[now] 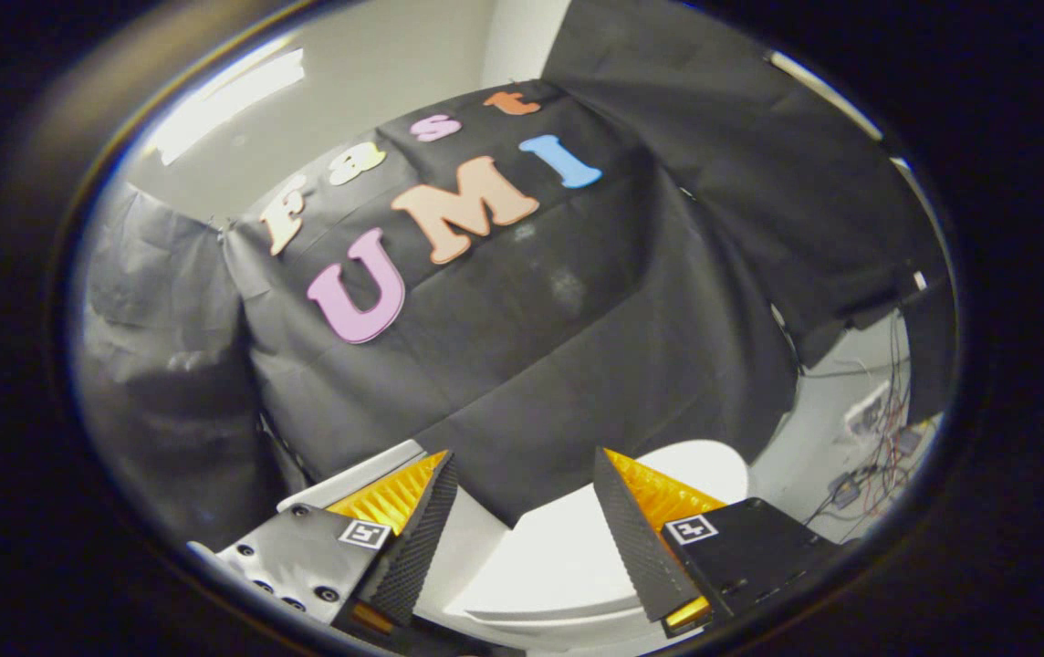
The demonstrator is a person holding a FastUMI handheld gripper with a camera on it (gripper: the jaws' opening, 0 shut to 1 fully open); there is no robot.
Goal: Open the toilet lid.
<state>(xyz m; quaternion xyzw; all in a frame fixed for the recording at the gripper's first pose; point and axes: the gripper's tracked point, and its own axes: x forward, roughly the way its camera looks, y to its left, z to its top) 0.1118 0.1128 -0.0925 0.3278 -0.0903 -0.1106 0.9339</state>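
1. Gripper (525,497): fingers spread wide apart, holding nothing.
2. Toilet lid (568,557): white, lying between and just beyond the fingers, apparently closed.
3. Cistern (353,476): white, behind the left finger.
4. Cables (878,456): on the floor, right of the toilet.

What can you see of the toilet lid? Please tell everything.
The toilet lid is white, smooth and glossy, like plastic, with a rounded outline. It looks closed, lying flat. It lies just beyond the open gripper, seen through the gap between its fingers. The fingers do not press on it. Black cloth hangs behind it.
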